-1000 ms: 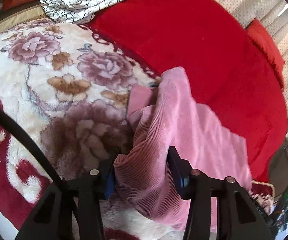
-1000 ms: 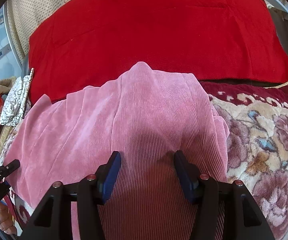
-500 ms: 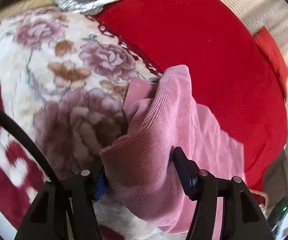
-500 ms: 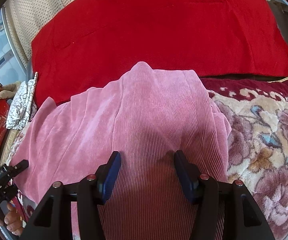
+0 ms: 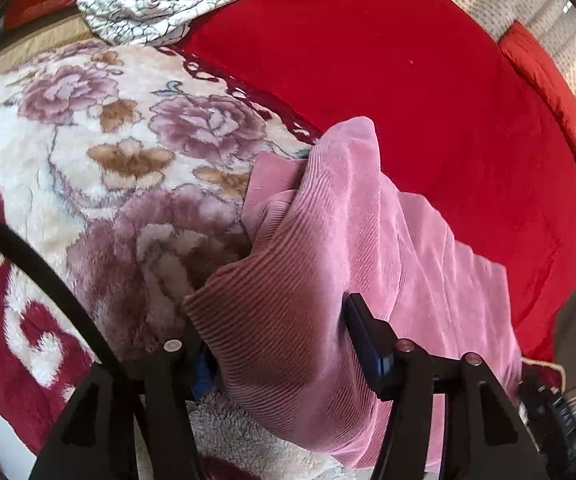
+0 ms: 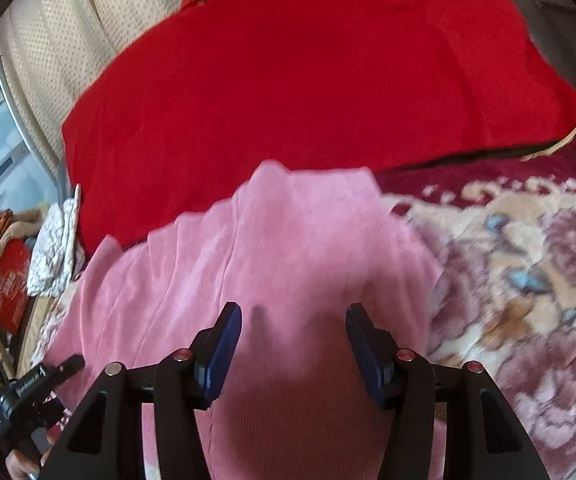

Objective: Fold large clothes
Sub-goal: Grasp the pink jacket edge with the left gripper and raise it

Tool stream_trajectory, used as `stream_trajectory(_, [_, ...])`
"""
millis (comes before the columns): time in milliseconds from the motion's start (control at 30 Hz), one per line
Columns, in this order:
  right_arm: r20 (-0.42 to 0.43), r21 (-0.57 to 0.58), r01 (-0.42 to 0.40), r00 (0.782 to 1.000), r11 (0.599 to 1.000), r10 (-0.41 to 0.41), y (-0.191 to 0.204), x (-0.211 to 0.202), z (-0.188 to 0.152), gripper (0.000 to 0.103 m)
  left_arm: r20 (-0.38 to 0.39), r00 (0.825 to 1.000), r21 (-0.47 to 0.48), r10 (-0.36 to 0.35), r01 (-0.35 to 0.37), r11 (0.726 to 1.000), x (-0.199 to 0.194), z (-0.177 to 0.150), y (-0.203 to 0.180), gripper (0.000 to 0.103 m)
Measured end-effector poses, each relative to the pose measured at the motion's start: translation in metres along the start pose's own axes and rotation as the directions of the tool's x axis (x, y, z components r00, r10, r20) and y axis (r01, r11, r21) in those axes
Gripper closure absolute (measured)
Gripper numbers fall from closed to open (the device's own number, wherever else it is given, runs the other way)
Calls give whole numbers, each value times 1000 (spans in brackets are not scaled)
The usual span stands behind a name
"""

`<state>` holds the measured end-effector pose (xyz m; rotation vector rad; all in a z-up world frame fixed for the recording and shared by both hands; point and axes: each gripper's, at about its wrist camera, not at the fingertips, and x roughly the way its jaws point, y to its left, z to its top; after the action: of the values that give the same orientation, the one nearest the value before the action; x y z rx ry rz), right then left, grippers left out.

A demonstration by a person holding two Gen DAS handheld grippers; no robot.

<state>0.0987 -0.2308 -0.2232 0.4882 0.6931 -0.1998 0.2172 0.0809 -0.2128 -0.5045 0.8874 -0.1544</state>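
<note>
Pink corduroy garment (image 5: 352, 240) lies bunched on the floral blanket (image 5: 87, 152) near the red bedspread (image 5: 428, 80). Left claw (image 5: 275, 344) and right claw (image 6: 294, 340) both spread wide, fabric between them. Soft, floppy stuff; I'd grab it by the hem corners.

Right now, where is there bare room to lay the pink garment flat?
Free: the red blanket beyond the pink corduroy garment, and the floral plush blanket left of it. Crowded: the far corner, under the folded white crackle-print cloth.

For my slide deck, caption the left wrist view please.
Left gripper open around bunched pink corduroy garment on floral blanket, red bedspread behind.
</note>
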Motion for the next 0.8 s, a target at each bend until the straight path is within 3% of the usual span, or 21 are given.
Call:
stream_trajectory(100, [-20,1,-14,1000,1000,14,1,4,0,45,0,1000,24,11,-11,1000,0,1,-3,49])
stream_trajectory(200, [-138,40,-9,990,999,14,-9,27,-5,45,6,1000,10,-2,2,1000,-1,1,-1,49])
stream_trajectory(333, [-98,12,8,995,1000,-7,-4,18,-4,46,14,999,-33,-38,39,999,1,1,3,39])
stream_trajectory(500, [39,-40,-32,999,999,34,10,-5,0,46,5,1000,-2,-11,11,1000,6,5,-3,39])
stream_trajectory(567, [45,-45,-73,996,996,75,13,-7,0,46,10,1000,5,-4,4,1000,7,7,-4,46])
stream_trajectory(700, [-159,-8,-92,983,996,90,12,32,-8,43,27,999,41,-33,32,999,3,7,-7,69])
stream_trajectory(800, [-138,-52,-85,987,995,78,19,29,-6,40,48,998,78,-32,28,997,-3,6,-15,73])
